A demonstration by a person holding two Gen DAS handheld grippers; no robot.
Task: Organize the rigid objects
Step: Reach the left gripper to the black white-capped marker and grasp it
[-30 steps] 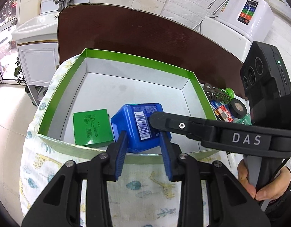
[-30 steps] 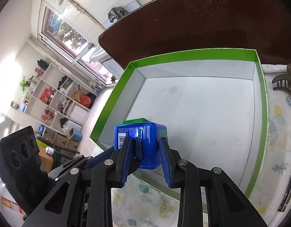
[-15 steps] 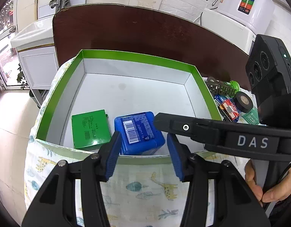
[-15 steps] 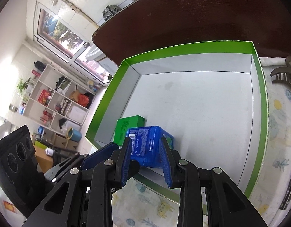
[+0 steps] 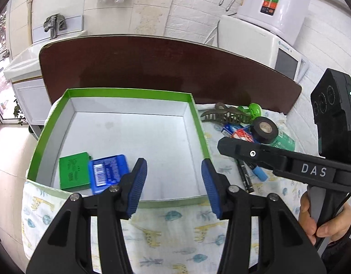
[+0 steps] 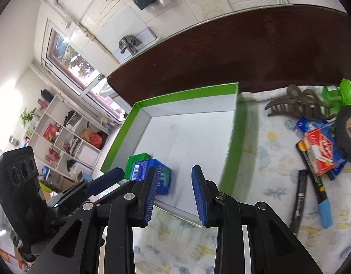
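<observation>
A green-rimmed white box [image 5: 196, 114] [image 6: 182, 92] sits on a printed cloth. In its near left corner lie a blue barcoded pack [image 5: 106, 173] [image 6: 142, 167] and a green flat box [image 5: 72, 170] [image 6: 135, 158], side by side. My left gripper [image 5: 173, 183] is open and empty, above the box's near wall. My right gripper [image 6: 175, 195] is open and empty, just right of the blue pack. Right of the box lie a black tape roll [image 5: 265, 129] [image 6: 350, 132], a brown hair claw [image 5: 223, 115] [image 6: 298, 105], a red-blue packet [image 6: 319, 153], pens [image 6: 299, 201] and a green reel [image 6: 342, 91].
A dark brown board [image 5: 166, 68] stands behind the box. A white appliance [image 5: 273, 6] stands at the back right, a white cabinet [image 5: 22, 77] at the left. Shelves [image 6: 61, 132] fill the room's far side. The cloth [image 5: 175, 228] covers the near table.
My right gripper let go of the blue pack, which now lies flat in the box beside the green box. Both grippers opened wide and drew back to the right.
</observation>
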